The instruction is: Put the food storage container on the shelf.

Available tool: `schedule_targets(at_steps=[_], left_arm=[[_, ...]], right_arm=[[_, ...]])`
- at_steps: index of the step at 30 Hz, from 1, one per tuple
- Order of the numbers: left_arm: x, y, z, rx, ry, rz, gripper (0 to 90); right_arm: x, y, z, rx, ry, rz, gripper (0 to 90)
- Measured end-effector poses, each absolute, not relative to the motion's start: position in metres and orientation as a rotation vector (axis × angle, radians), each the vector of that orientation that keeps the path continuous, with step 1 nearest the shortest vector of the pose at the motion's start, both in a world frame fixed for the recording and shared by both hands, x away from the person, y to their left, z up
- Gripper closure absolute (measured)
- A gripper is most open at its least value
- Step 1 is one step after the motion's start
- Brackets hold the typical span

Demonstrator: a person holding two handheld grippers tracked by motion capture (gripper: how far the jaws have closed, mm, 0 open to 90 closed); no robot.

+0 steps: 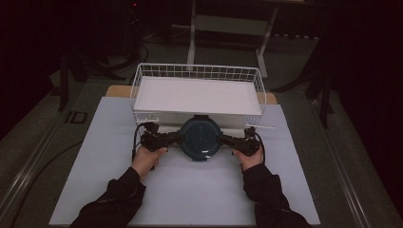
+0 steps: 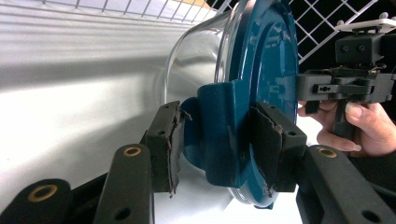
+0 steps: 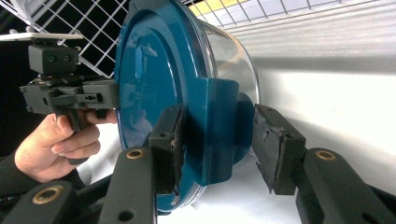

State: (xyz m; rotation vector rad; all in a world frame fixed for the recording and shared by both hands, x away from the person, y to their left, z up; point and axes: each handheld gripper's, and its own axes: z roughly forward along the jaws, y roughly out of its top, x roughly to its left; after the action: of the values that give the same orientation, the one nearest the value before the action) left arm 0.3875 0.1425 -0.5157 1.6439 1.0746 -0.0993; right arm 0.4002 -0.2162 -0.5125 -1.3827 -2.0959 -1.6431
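White mat (image 1: pixel 190 190) under blue-lidded container (image 1: pixel 200 137); left tongs (image 2: pixel 219 144) clamped on latch, right tongs (image 3: pixel 217 144) gapped one side.

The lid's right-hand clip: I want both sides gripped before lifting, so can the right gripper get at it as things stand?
Probably yes. The right gripper already straddles the clip on the blue lid, with nothing between; one pad touches, the other stands slightly off.

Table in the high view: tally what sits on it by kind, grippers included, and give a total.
White wire basket: 1
Clear container with blue lid: 1
White mat: 1
Black grippers: 2, left gripper and right gripper, one at each side clasp of the lid
Total: 5
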Motion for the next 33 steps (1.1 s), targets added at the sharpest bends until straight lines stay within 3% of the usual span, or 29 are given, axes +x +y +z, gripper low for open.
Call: schedule_targets(at_steps=[7, 33], left_arm=[[0.392, 0.143, -0.520, 1.615, 1.087, -0.127, 51.6], [0.397, 0.140, -0.517, 1.613, 1.135, 0.014, 41.7]], right_arm=[[0.397, -0.213, -0.512, -1.432, -2.099, -1.645, 52.3], [0.410, -0.206, -0.505, -1.495, -2.197, -1.697, 48.7]])
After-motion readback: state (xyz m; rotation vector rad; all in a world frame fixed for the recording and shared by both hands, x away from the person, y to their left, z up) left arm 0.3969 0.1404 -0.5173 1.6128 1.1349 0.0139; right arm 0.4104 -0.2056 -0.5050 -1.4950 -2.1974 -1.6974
